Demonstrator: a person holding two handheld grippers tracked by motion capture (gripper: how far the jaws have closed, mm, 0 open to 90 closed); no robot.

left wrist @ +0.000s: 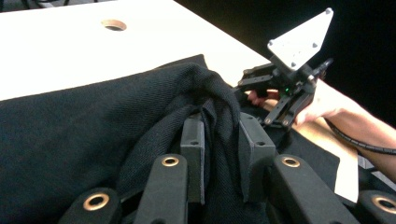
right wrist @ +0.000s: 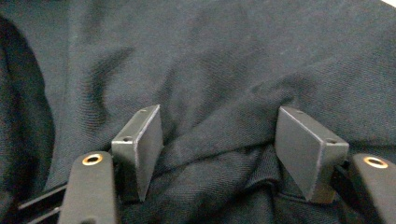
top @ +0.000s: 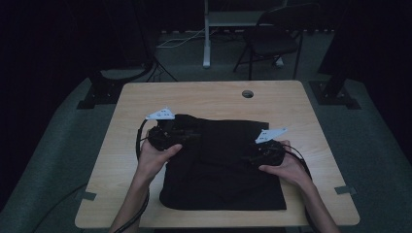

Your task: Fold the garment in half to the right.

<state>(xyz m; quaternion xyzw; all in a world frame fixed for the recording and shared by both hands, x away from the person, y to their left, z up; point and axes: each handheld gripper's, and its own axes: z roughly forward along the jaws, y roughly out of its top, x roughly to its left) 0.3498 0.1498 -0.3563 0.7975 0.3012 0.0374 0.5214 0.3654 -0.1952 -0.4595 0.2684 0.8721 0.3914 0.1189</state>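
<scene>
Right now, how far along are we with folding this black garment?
Partly done: the black garment lies flattened on the table, roughly squared, its left side bunched. In hand: the left gripper is clamped on a raised fold of cloth, while the right gripper sits over a ridge at the right edge, jaws apart, not yet pinching. Left: grip the right side and carry the fold over.

We see our left gripper (left wrist: 222, 156) clamped on a raised fold of the black cloth (left wrist: 70, 140), which spreads over the tabletop (left wrist: 56, 51). Near the table's far edge sits a round hole (left wrist: 113, 24). At its right edge, our right gripper (left wrist: 275, 100) reaches onto the cloth.
</scene>
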